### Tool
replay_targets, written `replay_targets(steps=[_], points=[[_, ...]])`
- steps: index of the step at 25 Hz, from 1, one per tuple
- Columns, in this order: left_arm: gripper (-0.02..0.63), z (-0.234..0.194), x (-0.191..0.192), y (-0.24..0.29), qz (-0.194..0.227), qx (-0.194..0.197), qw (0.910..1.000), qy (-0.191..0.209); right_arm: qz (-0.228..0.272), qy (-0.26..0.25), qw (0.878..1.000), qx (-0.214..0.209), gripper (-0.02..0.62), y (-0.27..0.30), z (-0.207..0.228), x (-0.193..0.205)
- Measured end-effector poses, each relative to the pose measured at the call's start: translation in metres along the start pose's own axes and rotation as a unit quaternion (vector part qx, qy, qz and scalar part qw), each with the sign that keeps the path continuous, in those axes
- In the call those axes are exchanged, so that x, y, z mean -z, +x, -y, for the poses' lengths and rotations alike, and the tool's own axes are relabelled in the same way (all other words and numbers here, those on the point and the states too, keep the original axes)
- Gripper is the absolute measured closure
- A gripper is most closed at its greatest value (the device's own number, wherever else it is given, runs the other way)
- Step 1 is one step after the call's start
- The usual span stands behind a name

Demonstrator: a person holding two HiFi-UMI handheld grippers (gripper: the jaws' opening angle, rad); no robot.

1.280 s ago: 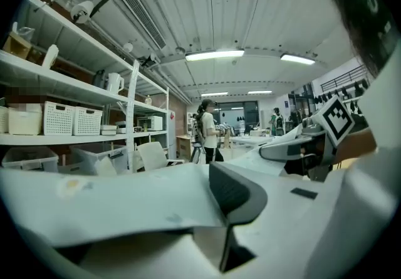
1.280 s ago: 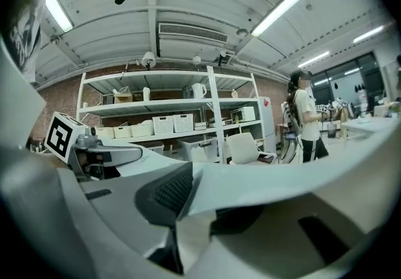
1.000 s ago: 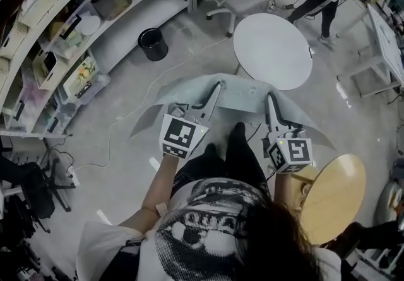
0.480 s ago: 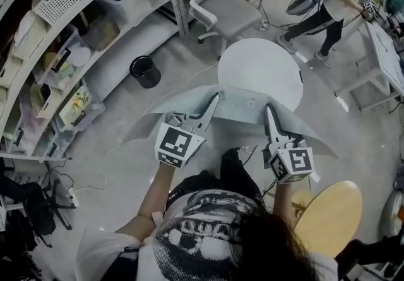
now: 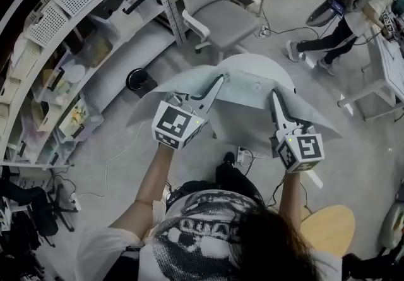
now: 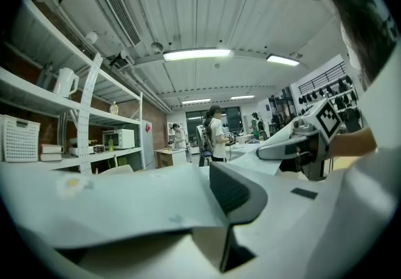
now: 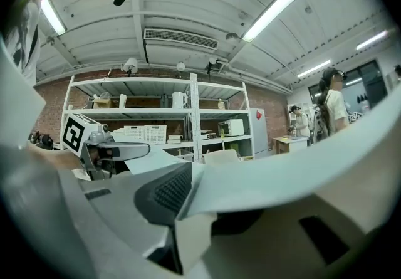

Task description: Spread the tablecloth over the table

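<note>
A pale blue-grey tablecloth (image 5: 247,89) hangs spread in the air between my two grippers, above the near half of a round white table (image 5: 247,127). My left gripper (image 5: 218,82) is shut on the cloth's left part, my right gripper (image 5: 275,95) grips its right part. In the left gripper view the cloth (image 6: 125,202) lies clamped between the jaws (image 6: 227,224). The right gripper view shows the cloth (image 7: 301,171) between the jaws (image 7: 182,218), which are opening while the pads still touch it. Both cloth ends droop outward past the grippers.
A grey office chair (image 5: 214,11) stands just beyond the table. Shelving (image 5: 63,52) with boxes runs along the left, with a black bin (image 5: 136,77) at its foot. A round wooden stool (image 5: 331,229) is at my right, a power strip (image 5: 243,155) lies by my feet, and a person (image 5: 353,14) stands at the far right.
Both grippers have carried the cloth forward and a little up. It hung short of the round table before and now hangs over the table's near half.
</note>
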State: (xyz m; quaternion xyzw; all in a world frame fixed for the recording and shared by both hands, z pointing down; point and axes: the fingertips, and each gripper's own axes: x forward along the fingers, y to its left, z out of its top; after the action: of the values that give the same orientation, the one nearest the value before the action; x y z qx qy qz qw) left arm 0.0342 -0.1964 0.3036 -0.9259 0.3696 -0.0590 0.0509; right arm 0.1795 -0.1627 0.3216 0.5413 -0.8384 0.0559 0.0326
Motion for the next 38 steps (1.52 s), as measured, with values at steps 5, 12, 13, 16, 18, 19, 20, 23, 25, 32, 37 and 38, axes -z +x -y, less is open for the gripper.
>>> replay_targets(steps=[5, 12, 13, 16, 18, 19, 20, 23, 25, 32, 37, 38], points=[[0.522, -0.013, -0.017, 0.059, 0.014, 0.020, 0.9997, -0.008, 0.016, 0.002, 1.000, 0.000, 0.505, 0.027, 0.050, -0.015], [0.520, -0.047, -0.040, 0.120, 0.023, 0.013, 0.9996, 0.009, 0.036, -0.021, 0.999, -0.008, 0.503, 0.073, 0.099, -0.045], [0.520, -0.052, -0.043, 0.127, 0.024, 0.011, 0.9996, 0.009, 0.036, -0.028, 0.999, -0.009, 0.503, 0.081, 0.104, -0.049], [0.520, -0.069, -0.053, 0.148, 0.029, 0.005, 0.9995, 0.008, 0.038, -0.043, 0.998, -0.014, 0.502, 0.102, 0.119, -0.065], [0.520, -0.080, -0.062, 0.161, 0.034, 0.002, 0.9994, 0.007, 0.040, -0.049, 0.998, -0.015, 0.502, 0.114, 0.129, -0.076], [0.520, -0.085, -0.065, 0.166, 0.037, 0.002, 0.9993, 0.006, 0.041, -0.051, 0.998, -0.016, 0.502, 0.121, 0.133, -0.081], [0.520, -0.090, -0.068, 0.172, 0.040, 0.001, 0.9992, 0.006, 0.042, -0.053, 0.998, -0.016, 0.502, 0.127, 0.137, -0.086], [0.520, -0.109, -0.079, 0.188, 0.048, -0.001, 0.9988, 0.004, 0.046, -0.062, 0.997, -0.018, 0.502, 0.149, 0.147, -0.102], [0.520, -0.124, -0.088, 0.199, 0.059, 0.001, 0.9983, 0.003, 0.055, -0.075, 0.996, -0.016, 0.503, 0.163, 0.153, -0.117], [0.518, -0.179, -0.120, 0.249, 0.107, 0.014, 0.9941, -0.012, 0.081, -0.143, 0.986, 0.001, 0.503, 0.219, 0.181, -0.172], [0.518, -0.214, -0.151, 0.288, 0.135, 0.024, 0.9906, -0.004, 0.094, -0.175, 0.980, 0.021, 0.503, 0.254, 0.206, -0.216], [0.517, -0.219, -0.156, 0.294, 0.138, 0.025, 0.9901, -0.003, 0.097, -0.180, 0.979, 0.026, 0.505, 0.260, 0.210, -0.223]])
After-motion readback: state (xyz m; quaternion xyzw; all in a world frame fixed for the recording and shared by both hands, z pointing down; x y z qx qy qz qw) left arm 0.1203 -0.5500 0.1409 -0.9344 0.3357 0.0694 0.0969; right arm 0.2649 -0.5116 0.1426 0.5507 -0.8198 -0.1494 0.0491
